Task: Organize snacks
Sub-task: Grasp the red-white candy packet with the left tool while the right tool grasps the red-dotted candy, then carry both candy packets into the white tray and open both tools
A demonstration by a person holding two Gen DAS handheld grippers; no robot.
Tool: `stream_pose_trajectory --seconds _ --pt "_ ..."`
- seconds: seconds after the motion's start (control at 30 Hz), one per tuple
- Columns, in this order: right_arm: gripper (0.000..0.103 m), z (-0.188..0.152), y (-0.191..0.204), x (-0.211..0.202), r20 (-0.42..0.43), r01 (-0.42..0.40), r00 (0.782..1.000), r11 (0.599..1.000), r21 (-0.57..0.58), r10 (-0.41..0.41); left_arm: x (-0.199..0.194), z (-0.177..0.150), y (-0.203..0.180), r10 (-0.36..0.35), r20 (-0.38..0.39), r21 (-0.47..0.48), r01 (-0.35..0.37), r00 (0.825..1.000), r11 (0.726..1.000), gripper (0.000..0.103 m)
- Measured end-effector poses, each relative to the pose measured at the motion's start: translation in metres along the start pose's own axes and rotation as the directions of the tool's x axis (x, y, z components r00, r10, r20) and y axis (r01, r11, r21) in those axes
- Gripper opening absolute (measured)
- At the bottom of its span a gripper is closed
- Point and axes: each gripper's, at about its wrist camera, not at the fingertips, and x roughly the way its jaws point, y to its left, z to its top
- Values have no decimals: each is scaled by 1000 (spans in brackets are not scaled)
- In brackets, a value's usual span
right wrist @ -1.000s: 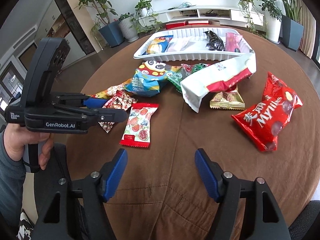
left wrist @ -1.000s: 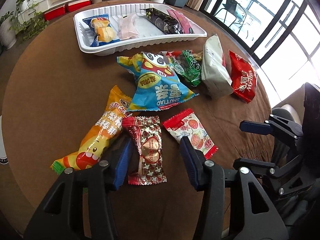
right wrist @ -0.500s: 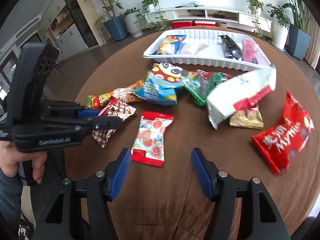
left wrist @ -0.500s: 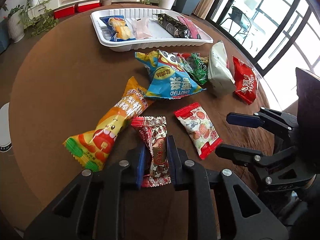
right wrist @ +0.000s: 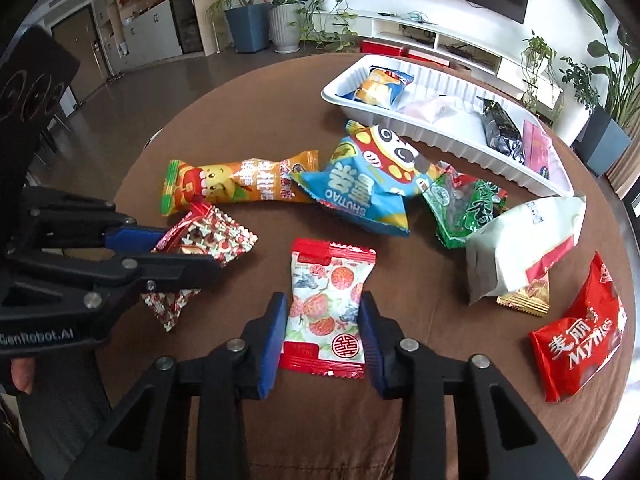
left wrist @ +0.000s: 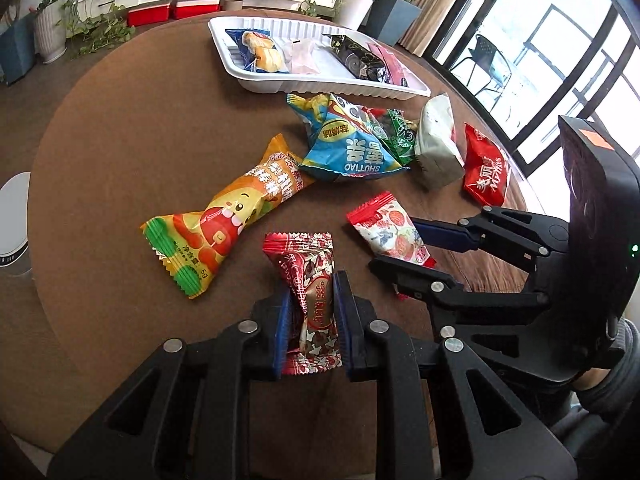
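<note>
My left gripper (left wrist: 312,280) is shut on a dark red heart-print candy packet (left wrist: 304,256), squeezed between its blue pads at the near side of the round brown table. In the right wrist view the left gripper (right wrist: 192,248) shows with that packet (right wrist: 224,236) in it. My right gripper (right wrist: 324,300) straddles a red-and-white strawberry candy packet (right wrist: 328,280). Its jaws are closing and the pads touch the packet's two long edges. The left wrist view shows the right gripper (left wrist: 396,246) around this packet (left wrist: 380,224). A white ribbed tray (left wrist: 320,86) stands at the far side with several packets in it.
Loose between me and the tray lie an orange sausage packet (left wrist: 240,208), a blue panda chip bag (left wrist: 352,152), a green packet (left wrist: 394,136), a white bag (left wrist: 438,148), a red Mylikes bag (left wrist: 486,168) and a small gold packet (right wrist: 524,300). Plants and a low cabinet stand beyond.
The left jaws went from wide open to shut on the dark red packet. The right gripper slid left across the table to the strawberry packet and its jaws narrowed onto it.
</note>
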Motion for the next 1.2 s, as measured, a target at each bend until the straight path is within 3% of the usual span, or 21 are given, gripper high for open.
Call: stream_pose_trajectory --seconds 0.27,0.73,0.9,1.2 --pt "31 -16 -21 -14 -14 -58 998 995 80 60 -1 -2 -1 -20 18 -17 21 1000 1000 18" --pt "31 -30 -90 -59 66 -162 987 945 285 149 -17 13 -29 -133 78 -12 135 988 991 18" --pt "31 -12 -126 -82 148 -168 981 925 342 124 -32 48 -30 -123 125 9 123 985 992 18" --pt "31 57 -189 -104 246 -125 969 923 363 35 -30 148 -22 -76 186 50 68 980 996 18"
